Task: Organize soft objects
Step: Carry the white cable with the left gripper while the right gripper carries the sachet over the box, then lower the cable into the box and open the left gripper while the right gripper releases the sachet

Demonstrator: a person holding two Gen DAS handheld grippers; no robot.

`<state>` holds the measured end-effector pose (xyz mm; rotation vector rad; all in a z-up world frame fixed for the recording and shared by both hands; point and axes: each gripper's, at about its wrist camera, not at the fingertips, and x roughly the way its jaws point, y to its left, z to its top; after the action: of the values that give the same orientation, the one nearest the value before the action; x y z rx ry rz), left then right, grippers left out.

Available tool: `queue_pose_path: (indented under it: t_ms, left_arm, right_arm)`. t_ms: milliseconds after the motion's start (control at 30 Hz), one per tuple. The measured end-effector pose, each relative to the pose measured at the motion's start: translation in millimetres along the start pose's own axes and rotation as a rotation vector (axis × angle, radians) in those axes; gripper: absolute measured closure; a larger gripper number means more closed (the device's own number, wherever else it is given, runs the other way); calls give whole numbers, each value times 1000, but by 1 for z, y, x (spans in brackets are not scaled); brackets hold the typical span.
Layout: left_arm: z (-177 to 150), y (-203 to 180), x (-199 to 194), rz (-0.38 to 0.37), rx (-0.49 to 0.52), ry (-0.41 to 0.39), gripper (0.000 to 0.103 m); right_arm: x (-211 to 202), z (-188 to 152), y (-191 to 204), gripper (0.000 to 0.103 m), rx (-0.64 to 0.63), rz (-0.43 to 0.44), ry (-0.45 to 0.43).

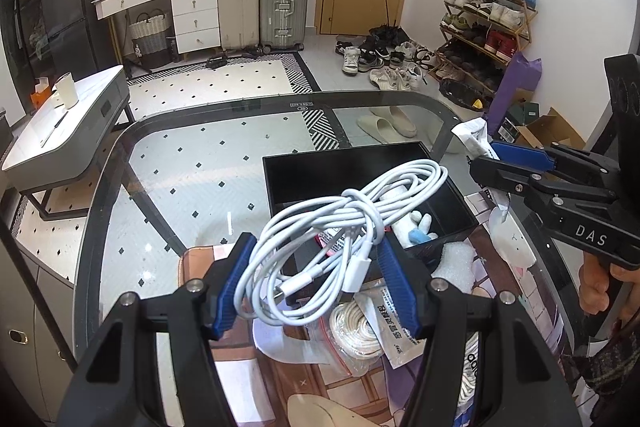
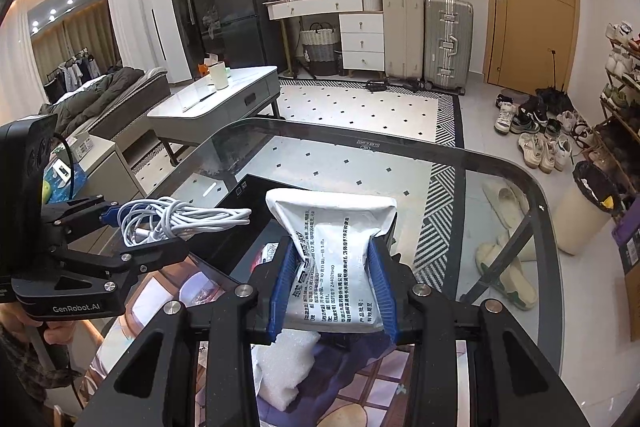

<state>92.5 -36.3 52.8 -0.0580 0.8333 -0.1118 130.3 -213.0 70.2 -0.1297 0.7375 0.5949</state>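
My left gripper [image 1: 316,283] pinches a coiled white cable [image 1: 340,223] between its blue pads, lifted above the glass bench [image 1: 168,187] — the coil hangs over the near edge of the black box [image 1: 320,167]. Inside the box lie a white-and-blue plush [image 1: 416,227] and a red-printed packet. Under the cable, on the printed mat [image 1: 248,379], sit a bagged rope [image 1: 356,335] and a foam piece [image 1: 454,261]. Further right, my right gripper [image 2: 332,287] is clamped on a white sachet [image 2: 332,239] with black print, raised above the bench just beside the box's right side — foam [image 2: 284,367] lies beneath it.
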Motion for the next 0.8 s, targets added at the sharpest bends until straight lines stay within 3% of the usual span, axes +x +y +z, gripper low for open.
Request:
queue_pose_path:
  t_ms: [800]
  left_arm:
    - [33,5,15,19,22,-31,42]
  right_arm:
    - [32,18,-2,65,-29,9,23]
